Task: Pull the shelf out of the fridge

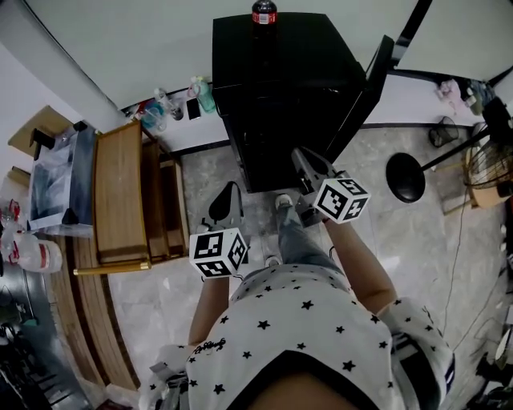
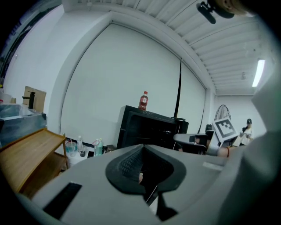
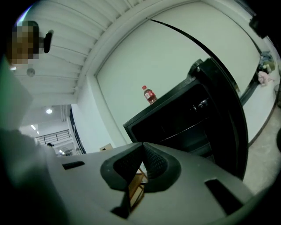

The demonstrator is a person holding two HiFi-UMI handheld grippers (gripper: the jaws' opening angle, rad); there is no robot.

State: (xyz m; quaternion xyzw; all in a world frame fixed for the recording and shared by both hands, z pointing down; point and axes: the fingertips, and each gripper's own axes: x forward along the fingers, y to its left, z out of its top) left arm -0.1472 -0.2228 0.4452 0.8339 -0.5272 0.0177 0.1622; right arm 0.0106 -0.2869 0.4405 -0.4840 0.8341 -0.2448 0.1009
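Note:
The black fridge (image 1: 280,88) stands on the floor against the far wall, its door (image 1: 365,88) swung open to the right. A thin shelf (image 3: 189,127) shows as a pale line across the dark inside in the right gripper view. A red bottle (image 1: 264,13) stands on the fridge top. My left gripper (image 1: 228,194) is shut and empty, a short way before the fridge's lower left corner. My right gripper (image 1: 304,158) is shut and empty too, level, close to the open front. In their own views, the left gripper (image 2: 142,147) and right gripper (image 3: 142,146) show pads meeting at the tips.
A wooden rack (image 1: 120,192) stands to the left of the fridge, with a plastic box (image 1: 56,176) beyond it. Bottles (image 1: 172,104) sit on the floor by the wall. A round black stand base (image 1: 405,178) and a fan (image 1: 489,168) are at the right.

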